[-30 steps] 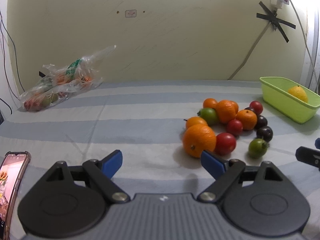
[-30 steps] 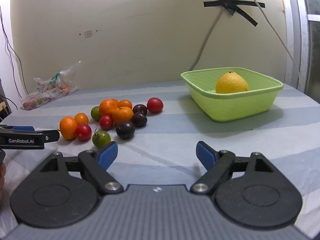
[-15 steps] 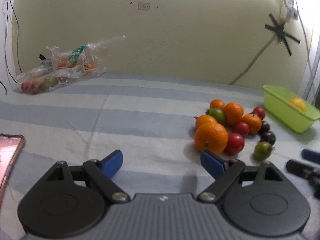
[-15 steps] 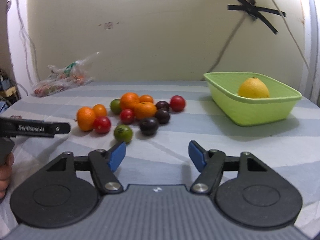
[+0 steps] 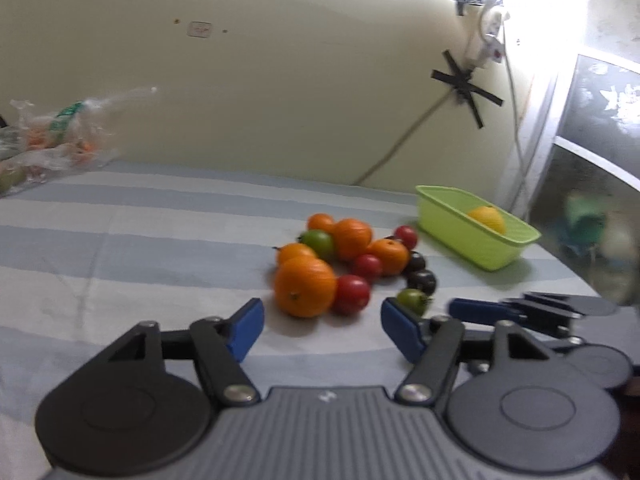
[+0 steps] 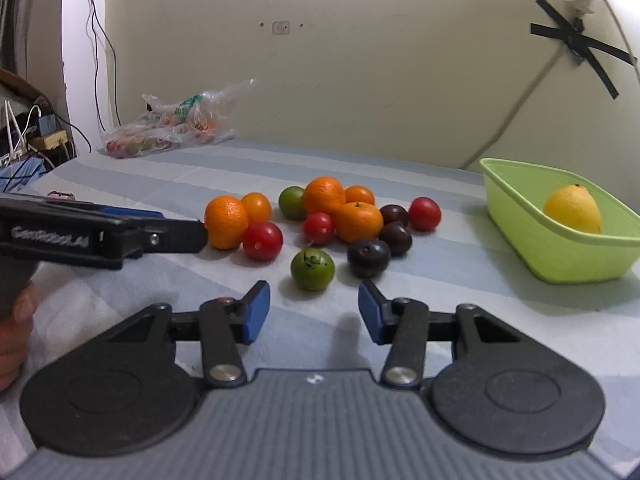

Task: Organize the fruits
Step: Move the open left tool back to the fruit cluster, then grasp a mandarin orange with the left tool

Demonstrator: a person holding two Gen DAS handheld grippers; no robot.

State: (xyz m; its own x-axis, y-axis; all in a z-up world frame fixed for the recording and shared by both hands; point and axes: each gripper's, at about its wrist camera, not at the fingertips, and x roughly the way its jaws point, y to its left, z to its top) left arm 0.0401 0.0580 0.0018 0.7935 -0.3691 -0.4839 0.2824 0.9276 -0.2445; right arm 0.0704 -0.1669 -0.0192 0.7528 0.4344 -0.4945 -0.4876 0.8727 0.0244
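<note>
A cluster of oranges, red and green tomatoes and dark plums lies on the striped cloth. My left gripper (image 5: 322, 330) is open and empty, just short of the big orange (image 5: 305, 287) and a red tomato (image 5: 352, 294). My right gripper (image 6: 314, 312) is open and empty, just short of the green tomato (image 6: 312, 269), with a dark plum (image 6: 368, 258) beside it. A green basket (image 6: 560, 240) at the right holds one yellow fruit (image 6: 573, 209). The left gripper also shows in the right wrist view (image 6: 100, 234), beside the big orange (image 6: 226, 222).
A plastic bag of fruit (image 6: 172, 128) lies at the back left against the wall. The right gripper shows at the right in the left wrist view (image 5: 532, 312). Cables and a window frame (image 5: 568, 128) are at the far right.
Both grippers have moved in toward the fruit cluster. The left one now faces the big orange; the right one now faces the green tomato. Both stayed open.
</note>
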